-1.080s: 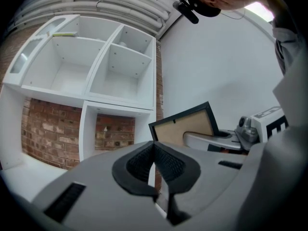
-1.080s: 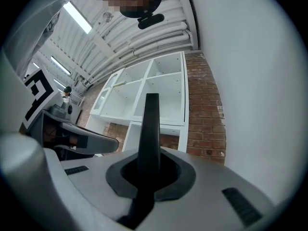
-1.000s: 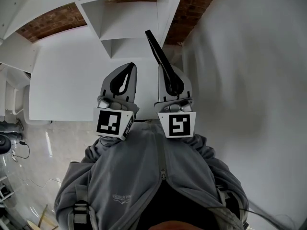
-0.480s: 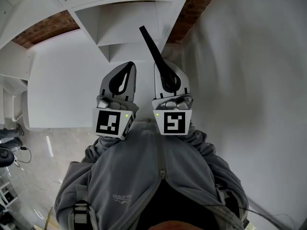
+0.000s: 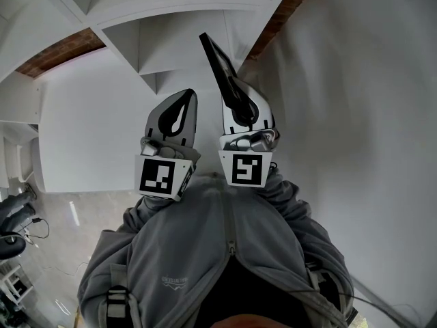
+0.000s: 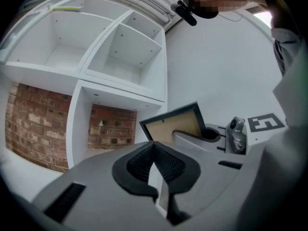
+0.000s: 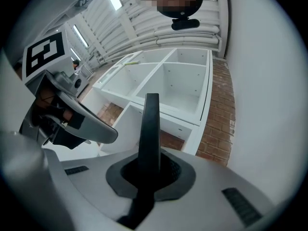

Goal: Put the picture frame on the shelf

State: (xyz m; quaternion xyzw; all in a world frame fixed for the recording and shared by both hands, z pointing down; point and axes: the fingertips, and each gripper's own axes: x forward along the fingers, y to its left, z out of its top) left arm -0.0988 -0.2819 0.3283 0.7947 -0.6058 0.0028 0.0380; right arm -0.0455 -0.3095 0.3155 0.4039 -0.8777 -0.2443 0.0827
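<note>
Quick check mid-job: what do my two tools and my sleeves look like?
Left tool and right tool: tapered light-grey shells with black ribbed pads, each carrying a white cube printed with black square markers. Sleeves are plain grey.

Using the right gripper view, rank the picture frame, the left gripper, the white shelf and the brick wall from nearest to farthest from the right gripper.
1. Picture frame: clamped edge-on in the right gripper.
2. Left gripper: close beside it, on the left.
3. White shelf: ahead, beyond both grippers.
4. Brick wall: behind the shelf, showing through its lower bays.
</note>
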